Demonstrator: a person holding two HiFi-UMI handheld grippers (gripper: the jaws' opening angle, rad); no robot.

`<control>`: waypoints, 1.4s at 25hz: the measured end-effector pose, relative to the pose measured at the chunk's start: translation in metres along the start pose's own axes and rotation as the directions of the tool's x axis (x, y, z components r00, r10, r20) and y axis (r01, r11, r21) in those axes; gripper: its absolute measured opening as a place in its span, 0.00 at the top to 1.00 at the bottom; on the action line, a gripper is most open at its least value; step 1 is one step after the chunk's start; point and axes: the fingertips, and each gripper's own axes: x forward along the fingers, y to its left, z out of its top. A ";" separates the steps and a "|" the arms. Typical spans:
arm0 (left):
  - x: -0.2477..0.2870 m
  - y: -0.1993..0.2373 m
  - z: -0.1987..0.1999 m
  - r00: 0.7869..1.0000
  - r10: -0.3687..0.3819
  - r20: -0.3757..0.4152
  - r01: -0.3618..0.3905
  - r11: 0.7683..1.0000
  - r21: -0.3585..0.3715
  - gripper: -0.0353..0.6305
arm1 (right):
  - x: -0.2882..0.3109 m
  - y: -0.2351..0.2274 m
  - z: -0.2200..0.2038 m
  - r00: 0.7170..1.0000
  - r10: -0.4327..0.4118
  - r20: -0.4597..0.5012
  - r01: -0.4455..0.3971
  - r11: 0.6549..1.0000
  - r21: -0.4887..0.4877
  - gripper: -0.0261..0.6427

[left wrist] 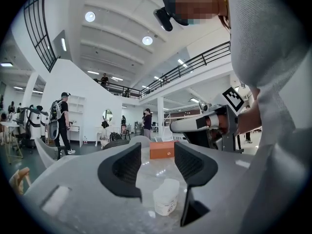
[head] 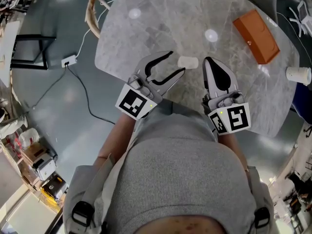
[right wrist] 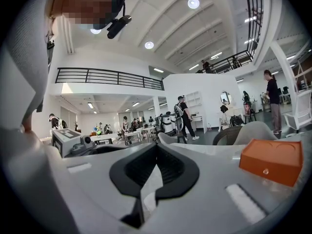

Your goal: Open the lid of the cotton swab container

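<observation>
My left gripper (head: 175, 62) is spread, with the swab tub (head: 188, 62) lying sideways just past its tips; my right gripper (head: 209, 62), pressed together, sits just right of it

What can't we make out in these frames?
- Cotton swab container: can't tell whether the lid is on or off. It is too small in the head view and blurred in the left gripper view. The label print is unreadable.
- Same container, right gripper view: not seen. The shut right gripper and its body fill the lower frame.
- White cup: contents. It is small and lies at the head view's right edge.
</observation>
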 end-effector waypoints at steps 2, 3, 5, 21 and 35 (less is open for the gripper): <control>0.000 -0.001 -0.004 1.000 -0.009 -0.016 0.009 1.000 0.017 0.62 | 0.000 0.000 0.000 1.000 -0.002 0.000 0.002 1.000 0.000 0.96; 0.000 -0.001 -0.007 1.000 -0.013 -0.024 0.013 1.000 0.027 0.62 | 0.000 -0.001 0.000 1.000 -0.002 0.000 0.002 1.000 0.000 0.96; 0.000 0.000 -0.011 0.999 -0.015 -0.038 0.017 0.999 0.043 0.62 | 0.000 -0.001 0.000 1.000 -0.004 0.000 0.004 1.000 -0.002 0.96; 0.001 -0.001 -0.055 0.991 -0.039 -0.131 0.045 0.998 0.039 0.58 | -0.003 -0.002 0.000 1.000 -0.010 -0.004 0.010 1.000 -0.004 0.96; 0.003 -0.008 -0.094 0.970 -0.063 -0.233 0.072 0.997 0.029 0.54 | -0.005 -0.002 -0.004 1.000 -0.011 -0.017 0.011 1.000 -0.004 0.96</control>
